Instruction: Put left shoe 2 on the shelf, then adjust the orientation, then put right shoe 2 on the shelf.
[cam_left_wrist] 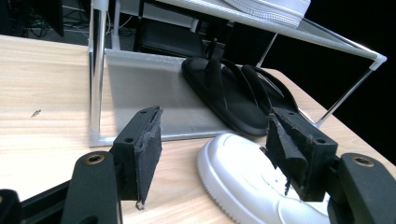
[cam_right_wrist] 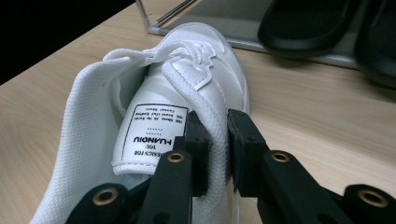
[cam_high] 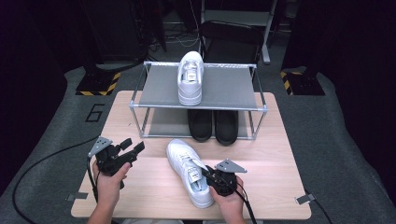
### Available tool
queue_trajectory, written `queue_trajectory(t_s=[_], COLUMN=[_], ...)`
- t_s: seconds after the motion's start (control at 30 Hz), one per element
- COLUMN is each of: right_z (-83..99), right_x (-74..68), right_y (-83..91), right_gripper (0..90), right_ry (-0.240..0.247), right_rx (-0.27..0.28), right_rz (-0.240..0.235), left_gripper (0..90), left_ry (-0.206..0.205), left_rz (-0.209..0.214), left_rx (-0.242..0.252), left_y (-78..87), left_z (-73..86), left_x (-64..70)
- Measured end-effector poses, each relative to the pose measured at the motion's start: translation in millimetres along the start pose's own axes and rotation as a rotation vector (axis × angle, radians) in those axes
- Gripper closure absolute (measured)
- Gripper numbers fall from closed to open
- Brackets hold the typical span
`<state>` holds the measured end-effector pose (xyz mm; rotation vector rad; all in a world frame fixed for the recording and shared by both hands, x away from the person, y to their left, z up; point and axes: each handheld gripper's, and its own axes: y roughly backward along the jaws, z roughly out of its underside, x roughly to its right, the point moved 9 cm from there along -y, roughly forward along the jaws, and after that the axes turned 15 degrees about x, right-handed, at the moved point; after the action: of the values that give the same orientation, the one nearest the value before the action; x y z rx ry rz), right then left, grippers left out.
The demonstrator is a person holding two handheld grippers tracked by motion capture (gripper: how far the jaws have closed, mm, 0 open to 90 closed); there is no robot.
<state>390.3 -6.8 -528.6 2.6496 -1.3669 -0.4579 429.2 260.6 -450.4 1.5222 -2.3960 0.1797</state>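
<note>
A white sneaker [cam_high: 189, 171] lies on the wooden table [cam_high: 261, 154], toe toward the rack. My right gripper [cam_high: 208, 174] is shut on the sneaker's [cam_right_wrist: 196, 79] side collar beside the labelled tongue; in the right gripper view the right gripper [cam_right_wrist: 216, 140] pinches the padded edge between its jaws. My left gripper [cam_high: 132, 146] hovers to the left of the shoe, open and holding nothing. In the left gripper view the left gripper [cam_left_wrist: 215, 144] frames the sneaker's toe [cam_left_wrist: 243, 177] ahead. A matching white sneaker [cam_high: 190, 77] stands on the rack's top shelf.
A two-tier metal shoe rack [cam_high: 154, 88] stands at the table's far side. A pair of black sandals [cam_high: 213, 125] rests on its lower shelf, close behind the sneaker's toe. Cables trail off the table's near edge. A dark chair [cam_high: 231, 39] stands behind the rack.
</note>
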Motion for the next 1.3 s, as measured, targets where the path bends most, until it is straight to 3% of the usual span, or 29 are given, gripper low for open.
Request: queue_trajectory(t_s=[0.3,0.5,0.63,1.17,1.3], right_z=[-1.7,0.8,3.9,6.5,6.9], right_x=[20.7,21.4,23.8,28.3,26.6], right_y=[13.8,12.3,10.1,7.9,8.2], right_gripper=[76.2,65.2,61.6,62.4,62.9], right_ry=[0.004,0.016,-0.017,-0.006,-0.020], right_rx=[0.015,-0.056,-0.098,-0.117,-0.116], right_rz=[0.052,-0.006,-0.051,-0.121,-0.114], left_gripper=[35.6,35.7,35.7,35.7,35.7], left_ry=[0.003,0.006,0.006,0.022,0.028], left_rz=[-0.001,-0.002,-0.004,-0.009,-0.010], left_rx=[-0.001,0.003,0.005,-0.001,0.002], left_y=[1.5,1.4,2.0,2.8,2.3], left_z=[1.9,2.8,3.0,3.5,3.3], left_x=[-0.5,-0.5,-1.6,-4.5,-5.0])
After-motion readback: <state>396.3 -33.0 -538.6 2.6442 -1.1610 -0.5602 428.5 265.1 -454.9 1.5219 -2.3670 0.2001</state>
